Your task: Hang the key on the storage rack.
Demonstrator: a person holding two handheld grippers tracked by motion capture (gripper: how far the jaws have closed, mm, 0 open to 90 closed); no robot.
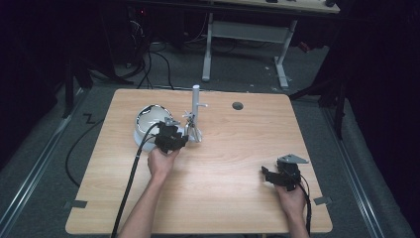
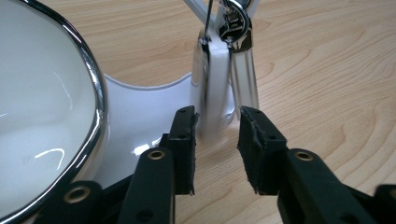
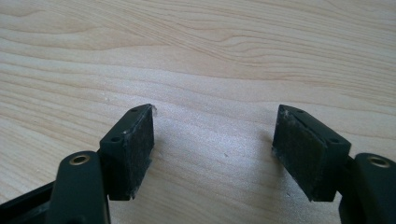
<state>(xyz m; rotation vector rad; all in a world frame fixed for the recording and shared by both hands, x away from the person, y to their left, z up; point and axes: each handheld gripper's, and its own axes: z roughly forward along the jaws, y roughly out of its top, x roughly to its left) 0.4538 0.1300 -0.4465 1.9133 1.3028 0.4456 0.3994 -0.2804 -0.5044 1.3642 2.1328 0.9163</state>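
Left gripper [image 2: 217,144] fingers released, straddling the foot of the white stand [image 2: 212,88], no contact visible. Stand's long axis vertical, pole pointing up off the desk [image 1: 237,148]. Mirror bowl [image 2: 42,107] just left of the fingers. Right gripper [image 3: 215,149] fingers released, empty.

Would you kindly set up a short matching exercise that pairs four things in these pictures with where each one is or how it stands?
Things:
1. left gripper
2. right gripper
3. white bowl
4. white stand

Places or states:
A. upright near the table's middle, keys hanging on it
B. over bare wood at the right, jaws wide apart
C. on the table, left of the stand
D. jaws open at the foot of the stand

Pairs: 1-D, 2-B, 3-C, 4-A
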